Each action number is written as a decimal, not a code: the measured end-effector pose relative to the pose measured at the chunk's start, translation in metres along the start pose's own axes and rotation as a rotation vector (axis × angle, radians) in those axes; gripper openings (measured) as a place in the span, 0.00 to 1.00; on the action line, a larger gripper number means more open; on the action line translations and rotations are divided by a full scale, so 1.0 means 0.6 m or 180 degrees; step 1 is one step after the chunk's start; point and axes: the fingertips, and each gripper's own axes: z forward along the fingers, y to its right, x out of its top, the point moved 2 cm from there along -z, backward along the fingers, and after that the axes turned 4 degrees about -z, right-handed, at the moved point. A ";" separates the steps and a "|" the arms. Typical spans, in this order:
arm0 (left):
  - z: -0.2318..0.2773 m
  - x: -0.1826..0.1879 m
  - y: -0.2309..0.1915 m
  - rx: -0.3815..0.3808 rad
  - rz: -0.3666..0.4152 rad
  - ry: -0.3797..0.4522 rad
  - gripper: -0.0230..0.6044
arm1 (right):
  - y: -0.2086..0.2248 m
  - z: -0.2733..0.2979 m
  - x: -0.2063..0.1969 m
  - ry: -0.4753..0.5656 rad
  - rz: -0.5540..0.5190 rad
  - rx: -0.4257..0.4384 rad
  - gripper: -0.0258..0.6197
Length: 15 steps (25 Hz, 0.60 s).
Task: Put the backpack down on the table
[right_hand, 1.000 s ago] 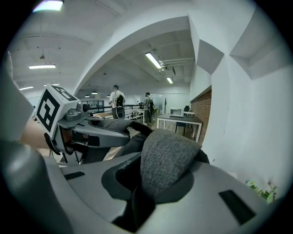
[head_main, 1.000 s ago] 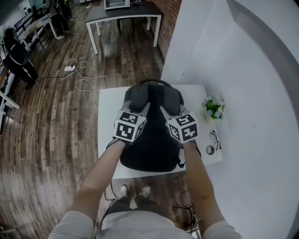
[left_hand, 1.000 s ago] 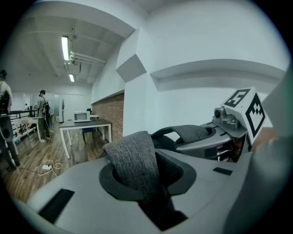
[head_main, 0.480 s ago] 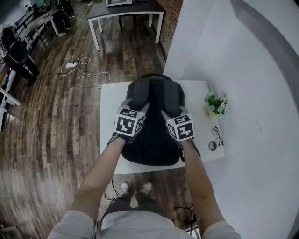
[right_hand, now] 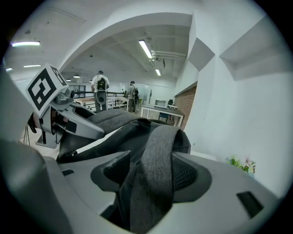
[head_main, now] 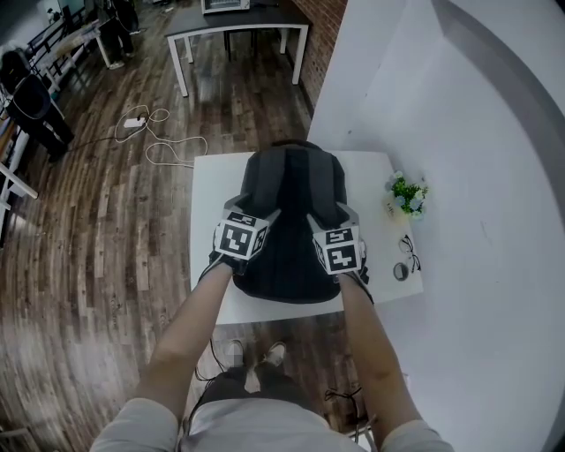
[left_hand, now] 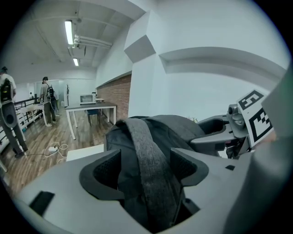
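Note:
The black backpack point(head_main: 291, 190) lies flat on the small white table point(head_main: 207, 190), its grey shoulder straps facing up. My left gripper point(head_main: 256, 214) sits over the left strap point(left_hand: 149, 155). Its jaws have just been opening, and the strap runs between them with a gap on each side. My right gripper point(head_main: 323, 215) sits over the right strap point(right_hand: 155, 155). Its jaws have also just been opening, and the strap lies loosely between them. In the left gripper view the left gripper point(left_hand: 145, 164) frames its strap, and the right gripper point(right_hand: 153, 171) does the same in its own view.
A small potted plant point(head_main: 406, 194), a pair of glasses point(head_main: 408, 254) and a small round object point(head_main: 400, 272) sit at the table's right edge. A white wall rises on the right. On the wooden floor beyond lie a power cable point(head_main: 163, 146) and a dark table point(head_main: 238, 22).
The backpack has come down from upright and now lies on the table. Both grippers sank with it, and their jaws opened from a grip on the straps.

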 end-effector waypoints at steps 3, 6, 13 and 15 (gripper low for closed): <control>-0.008 -0.006 -0.003 0.0028 0.0044 0.0030 0.61 | 0.002 -0.017 -0.001 0.0060 -0.0039 -0.0177 0.43; -0.029 -0.007 -0.012 0.0086 0.0117 0.0121 0.61 | 0.003 -0.049 0.005 0.0205 -0.0075 -0.0381 0.43; -0.093 -0.020 -0.023 0.0139 0.0187 0.0208 0.61 | -0.016 -0.108 0.001 0.0267 -0.0023 -0.0494 0.43; -0.109 -0.024 -0.019 0.0136 0.0195 0.0234 0.61 | -0.023 -0.119 -0.004 0.0268 -0.0016 -0.0494 0.43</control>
